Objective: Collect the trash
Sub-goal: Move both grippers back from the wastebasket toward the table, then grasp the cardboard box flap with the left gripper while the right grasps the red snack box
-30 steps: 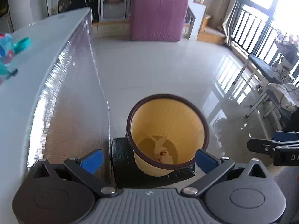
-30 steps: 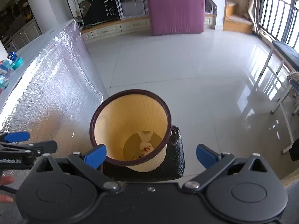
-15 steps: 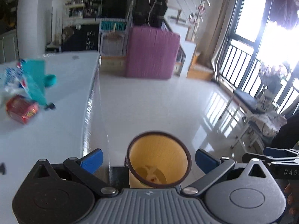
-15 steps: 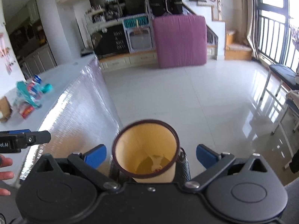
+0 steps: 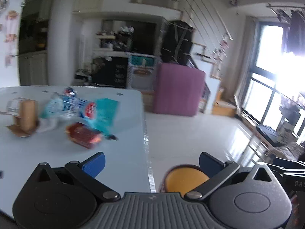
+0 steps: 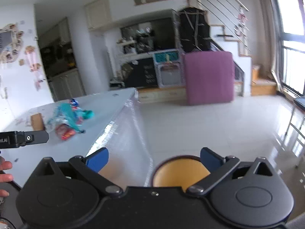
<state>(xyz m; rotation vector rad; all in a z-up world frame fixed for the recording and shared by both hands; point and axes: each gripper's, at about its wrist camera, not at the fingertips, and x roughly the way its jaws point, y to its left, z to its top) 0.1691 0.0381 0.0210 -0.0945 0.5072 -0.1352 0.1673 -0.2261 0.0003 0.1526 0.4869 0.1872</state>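
A yellow bin with a dark rim (image 5: 183, 178) (image 6: 179, 173) stands on the floor beside the white table (image 5: 57, 158) (image 6: 106, 103). Trash lies on the table: a red wrapper (image 5: 83, 135) (image 6: 65, 131), teal and blue packaging (image 5: 99, 112) (image 6: 70, 114), a crumpled plastic bottle (image 5: 61, 105) and a brown carton (image 5: 25, 117) (image 6: 37, 122). My left gripper (image 5: 151, 161) is open and empty, over the table's edge. My right gripper (image 6: 153, 158) is open and empty, above the bin. The left gripper's body (image 6: 22, 138) shows at the right wrist view's left edge.
A purple mattress (image 5: 177, 89) (image 6: 208, 77) leans against cabinets at the far end of the glossy tiled floor. Windows and a bench (image 5: 266, 131) line the right side. A person's fingers (image 6: 4, 170) show at the left. The table's side panel (image 6: 125, 133) is reflective.
Both grippers have tilted up from looking down into the bin to looking across the room. The trash on the table has come into fuller view. Both stay open.
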